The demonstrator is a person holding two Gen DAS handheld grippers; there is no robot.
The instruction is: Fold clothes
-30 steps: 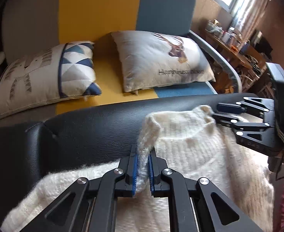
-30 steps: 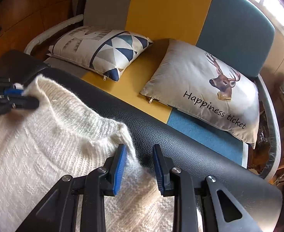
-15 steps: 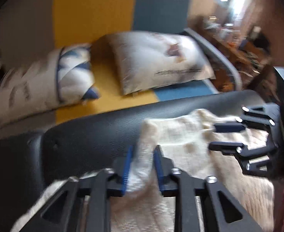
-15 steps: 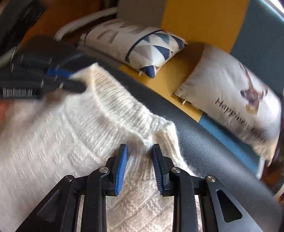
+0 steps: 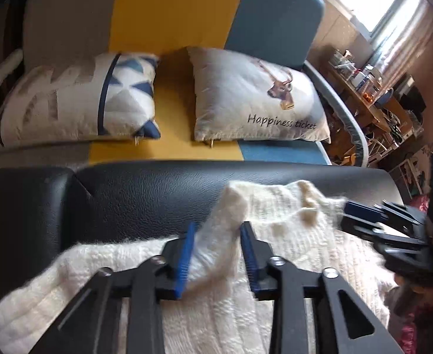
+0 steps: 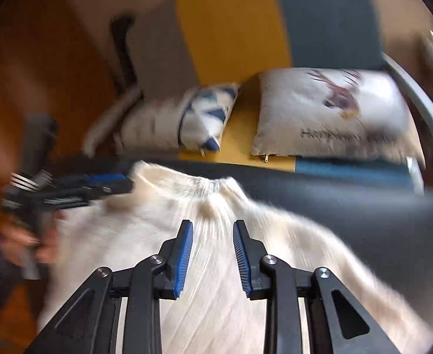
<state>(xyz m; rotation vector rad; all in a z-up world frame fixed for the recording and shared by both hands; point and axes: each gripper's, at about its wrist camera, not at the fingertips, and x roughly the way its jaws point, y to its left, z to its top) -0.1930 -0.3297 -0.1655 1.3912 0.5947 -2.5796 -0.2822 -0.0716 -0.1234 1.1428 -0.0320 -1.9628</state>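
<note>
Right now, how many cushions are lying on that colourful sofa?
2. The triangle-patterned cushion lies on the sofa's left, over the grey and yellow parts. The deer cushion reading "Happiness ticket" lies to its right, mostly over the blue part. Nothing suggests another is hidden.

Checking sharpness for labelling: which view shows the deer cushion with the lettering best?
The left wrist view: the deer cushion is sharp there, with the stag print and "Happiness ticket" readable, lying on the sofa. The right wrist view shows the same cushion whole but motion-blurred, its lettering smeared.
</note>
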